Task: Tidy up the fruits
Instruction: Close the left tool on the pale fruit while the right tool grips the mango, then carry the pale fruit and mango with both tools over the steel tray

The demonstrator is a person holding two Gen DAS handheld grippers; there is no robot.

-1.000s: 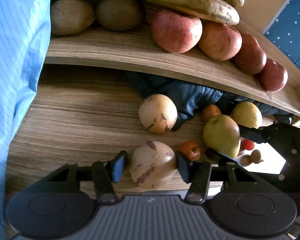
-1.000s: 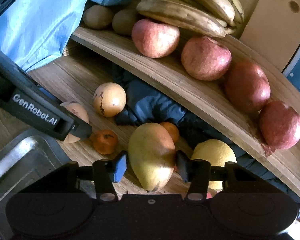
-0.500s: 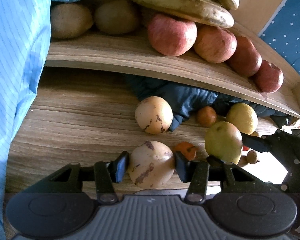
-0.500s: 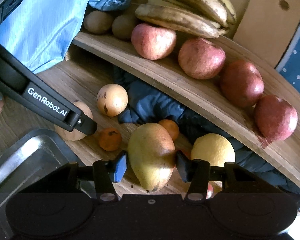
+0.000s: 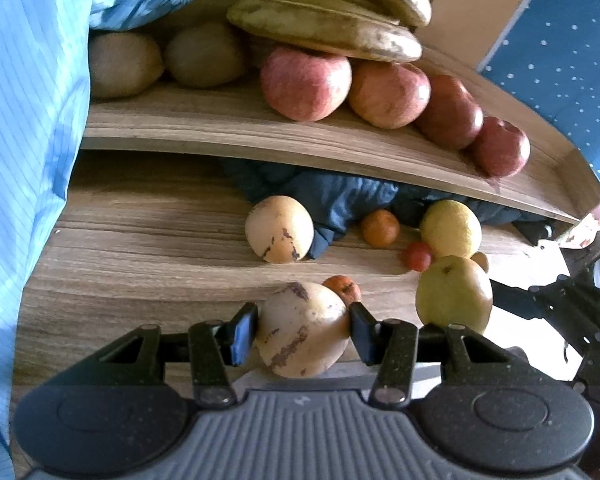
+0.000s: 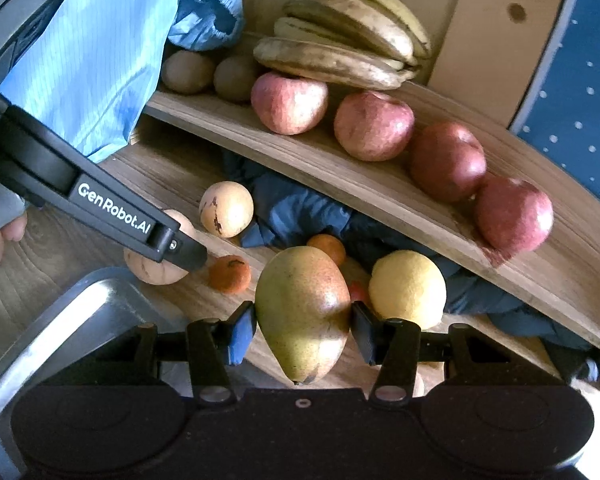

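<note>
My left gripper [image 5: 303, 330] is shut on a pale tan spotted pear [image 5: 302, 330], held just above the wooden table. My right gripper [image 6: 303, 324] is shut on a green-yellow mango [image 6: 303, 312]; it also shows in the left wrist view [image 5: 454, 294]. On the table lie a second tan pear [image 5: 279, 229], a lemon [image 6: 407, 289], two small oranges [image 6: 229, 274] [image 6: 327, 248] and a small red fruit [image 5: 418, 256]. The raised shelf [image 6: 380, 196] holds red apples [image 6: 374, 126], bananas [image 6: 348, 40] and kiwis [image 6: 189, 71].
A metal tray [image 6: 60, 320] lies at the near left in the right wrist view. Dark blue cloth [image 5: 340, 196] is bunched under the shelf. A light blue sleeve [image 5: 28, 120] hangs at the left. A blue dotted wall [image 5: 560, 40] stands behind the shelf.
Both grippers have drawn back and risen a little with their fruits; the shelf and table fruits sit lower and farther in the views. The grips have not changed.
</note>
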